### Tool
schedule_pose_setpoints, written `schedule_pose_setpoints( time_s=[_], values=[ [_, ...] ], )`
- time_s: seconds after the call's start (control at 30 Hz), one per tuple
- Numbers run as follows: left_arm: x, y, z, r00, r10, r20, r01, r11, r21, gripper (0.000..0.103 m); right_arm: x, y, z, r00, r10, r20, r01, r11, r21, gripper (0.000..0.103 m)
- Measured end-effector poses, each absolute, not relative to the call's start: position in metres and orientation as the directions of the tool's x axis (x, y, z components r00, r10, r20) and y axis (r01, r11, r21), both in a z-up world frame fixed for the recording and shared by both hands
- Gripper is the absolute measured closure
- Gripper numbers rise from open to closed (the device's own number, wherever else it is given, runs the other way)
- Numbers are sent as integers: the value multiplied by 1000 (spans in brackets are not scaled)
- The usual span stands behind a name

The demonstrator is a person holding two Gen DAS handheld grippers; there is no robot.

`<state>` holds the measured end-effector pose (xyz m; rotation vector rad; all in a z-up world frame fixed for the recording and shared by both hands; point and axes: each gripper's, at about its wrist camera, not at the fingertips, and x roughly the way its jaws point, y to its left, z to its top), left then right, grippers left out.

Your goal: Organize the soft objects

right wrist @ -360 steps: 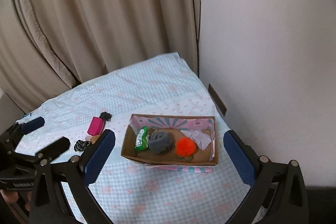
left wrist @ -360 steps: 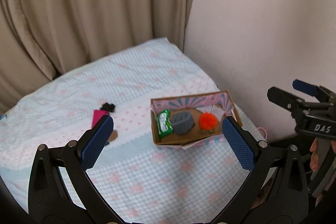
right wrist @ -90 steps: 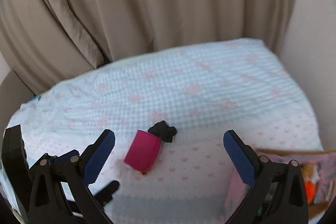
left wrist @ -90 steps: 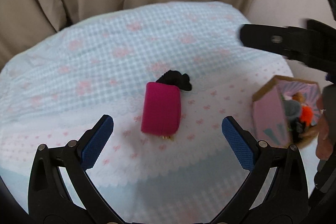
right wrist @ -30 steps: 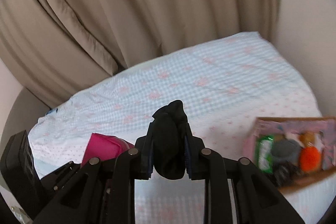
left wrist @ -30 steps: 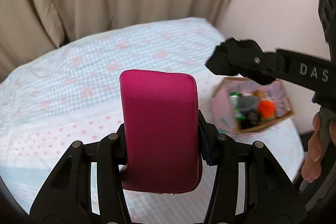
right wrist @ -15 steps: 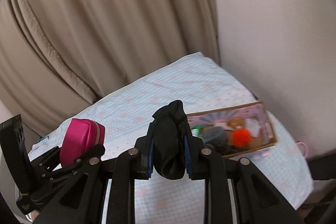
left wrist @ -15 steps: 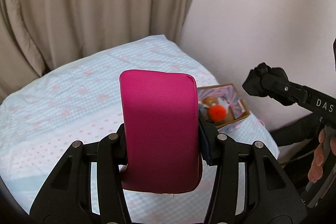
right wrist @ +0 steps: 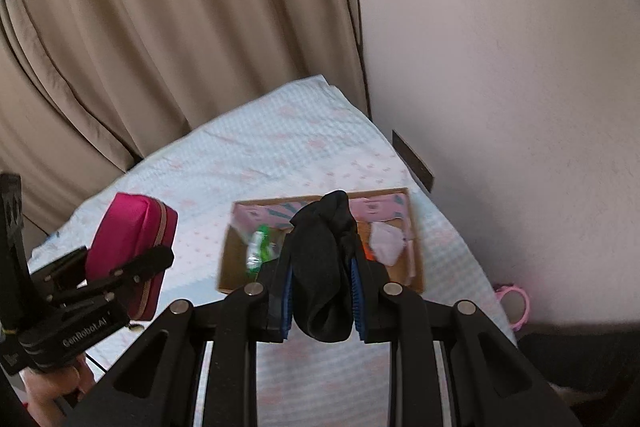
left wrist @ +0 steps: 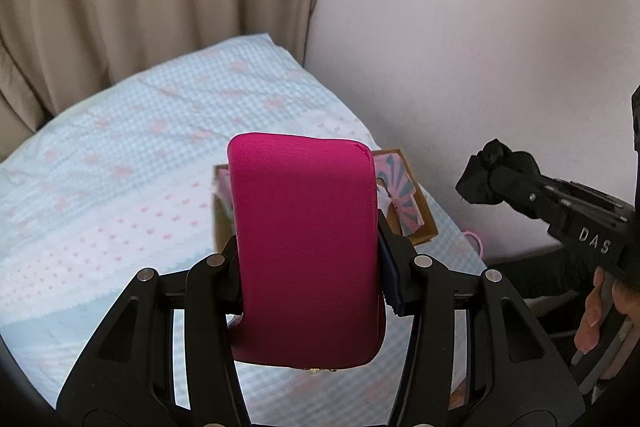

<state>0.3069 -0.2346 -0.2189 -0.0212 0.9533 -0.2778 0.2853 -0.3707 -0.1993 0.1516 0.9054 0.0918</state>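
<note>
Two grippers, both loaded, both held up above the bed (right wrist: 304, 147). We note the left gripper (left wrist: 308, 267) with its jaws pinching a pink pouch (left wrist: 306, 247) by its two sides; the pouch stands upright between them and blocks most of the left wrist view. From the right wrist view the same pouch (right wrist: 132, 239) shows a zip running along its edge, and it sits out to the left of the box, apart from it.

The right gripper (right wrist: 320, 291) has its jaws pressed onto a bunched black cloth (right wrist: 322, 267), which bulges out above and below the blue pads (right wrist: 355, 299). In the left wrist view that cloth (left wrist: 486, 177) hangs off to the right, against the pale wall (left wrist: 480, 47).

A cardboard box (right wrist: 416, 267) with a pink patterned lining lies on the checked bedcover near the wall. Inside we see a green packet (right wrist: 260, 247), a white piece (right wrist: 386, 241) and a bit of orange (right wrist: 367, 253); the black cloth hides the middle. A beige curtain (right wrist: 180, 27) hangs behind the bed.
</note>
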Motion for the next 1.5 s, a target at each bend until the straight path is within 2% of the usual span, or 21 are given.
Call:
schedule_pose_setpoints(
  time_s=[0.37, 0.67, 0.83, 0.87, 0.9, 0.93, 0.97, 1.0, 1.03, 1.07, 1.1, 1.5],
  values=[
    [381, -279, -308, 394, -203, -896, 173, 974, -145, 58, 348, -404, -285, 470, 193, -861, -90, 981, 170, 81],
    [425, -291, -373, 302, -179, -936, 187, 974, -126, 58, 373, -398, -347, 380, 200, -903, -145, 977, 155, 81],
    [438, -296, -392, 272, -164, -948, 184, 976, -116, 58, 375, -400, -370, 366, 208, -907, -155, 975, 161, 81],
    [440, -296, -392, 274, -152, -950, 174, 979, -107, 57, 375, -400, -371, 374, 210, -903, -160, 974, 161, 81],
    [441, -295, -392, 278, -138, -951, 167, 981, -93, 51, 375, -399, -372, 382, 211, -900, -163, 974, 159, 80],
    [441, -296, -389, 282, -129, -951, 164, 983, -85, 37, 375, -398, -372, 387, 213, -897, -166, 973, 159, 76],
    [443, -296, -386, 286, -124, -950, 163, 983, -79, 23, 375, -397, -373, 389, 216, -896, -174, 972, 159, 61],
    [445, -295, -384, 291, -119, -949, 164, 984, -73, 0, 375, -395, -372, 392, 218, -894, -179, 971, 158, 42],
    [446, -295, -381, 299, -115, -947, 167, 984, -67, 0, 374, -394, -371, 404, 223, -887, -189, 969, 158, 33],
    [448, -294, -378, 303, -106, -947, 168, 984, -57, 0, 373, -393, -370, 414, 230, -881, -197, 967, 160, 15],
    [448, -292, -375, 307, -87, -948, 168, 985, -36, 0, 372, -393, -370, 415, 235, -879, -204, 966, 162, 3],
    [426, -262, -340, 359, -94, -929, 124, 991, -52, 0, 362, -387, -357, 425, 211, -880, -166, 974, 153, 1]
  ],
)
